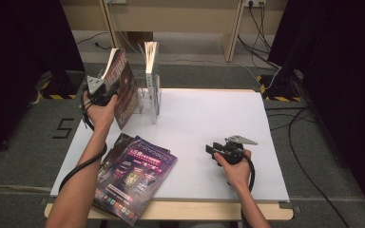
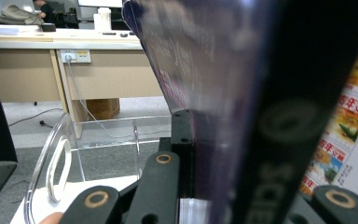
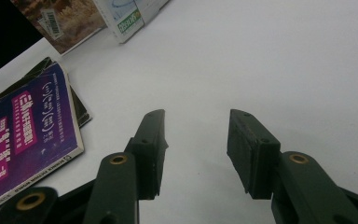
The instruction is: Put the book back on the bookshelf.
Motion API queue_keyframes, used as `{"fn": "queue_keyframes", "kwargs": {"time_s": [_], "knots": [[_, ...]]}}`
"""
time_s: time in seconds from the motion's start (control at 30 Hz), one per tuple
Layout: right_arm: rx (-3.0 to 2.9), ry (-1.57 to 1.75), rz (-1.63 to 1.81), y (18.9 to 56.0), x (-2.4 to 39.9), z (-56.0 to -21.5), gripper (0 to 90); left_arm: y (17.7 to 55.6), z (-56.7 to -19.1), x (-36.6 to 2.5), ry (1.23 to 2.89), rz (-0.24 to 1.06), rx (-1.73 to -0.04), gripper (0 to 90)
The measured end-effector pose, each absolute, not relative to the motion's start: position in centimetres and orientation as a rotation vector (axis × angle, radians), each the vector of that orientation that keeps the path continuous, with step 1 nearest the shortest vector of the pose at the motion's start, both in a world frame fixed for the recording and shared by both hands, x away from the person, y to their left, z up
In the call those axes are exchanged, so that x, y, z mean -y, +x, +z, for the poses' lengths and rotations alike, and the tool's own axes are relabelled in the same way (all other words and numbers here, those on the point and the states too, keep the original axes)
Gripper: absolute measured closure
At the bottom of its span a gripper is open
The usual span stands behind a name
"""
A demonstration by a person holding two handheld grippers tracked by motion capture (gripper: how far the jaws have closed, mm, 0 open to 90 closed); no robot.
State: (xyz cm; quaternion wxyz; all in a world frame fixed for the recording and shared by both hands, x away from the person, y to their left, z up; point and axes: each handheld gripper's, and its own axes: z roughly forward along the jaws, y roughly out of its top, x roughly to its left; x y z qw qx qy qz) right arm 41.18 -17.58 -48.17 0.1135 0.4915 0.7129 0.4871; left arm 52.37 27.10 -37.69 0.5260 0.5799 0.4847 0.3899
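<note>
Upper left of the high view: the left gripper [image 1: 105,91] is clamped on a dark-covered magazine [image 1: 123,88], held upright and tilted against the clear acrylic rack [image 1: 145,97] at the desk's [image 1: 209,123] far left edge, beside a white-spined book [image 1: 152,80] standing in that rack. Lower right: the right gripper [image 1: 212,150] rests low over bare desk, jaws apart with nothing between them. Lower left: a stack of purple-covered magazines [image 1: 133,175] lies flat, overhanging the desk's near edge.

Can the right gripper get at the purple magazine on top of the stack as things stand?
Probably yes. The right gripper is open and holds nothing, and bare table lies between it and the purple magazine, which lies flat and uncovered on top.
</note>
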Motion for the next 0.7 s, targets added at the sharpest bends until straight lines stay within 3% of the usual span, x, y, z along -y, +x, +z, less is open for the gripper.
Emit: {"fn": "queue_keyframes", "kwargs": {"time_s": [0.5,0.7], "knots": [[-2.096,1.434,1.423,41.1,17.5,-48.1,57.0,50.3,-37.1,-27.9,1.376,0.837,-1.176,70.3],[-2.108,1.441,1.419,41.1,17.4,-48.2,56.8,50.0,-36.0,-28.6,1.351,0.828,-1.187,69.9]]}}
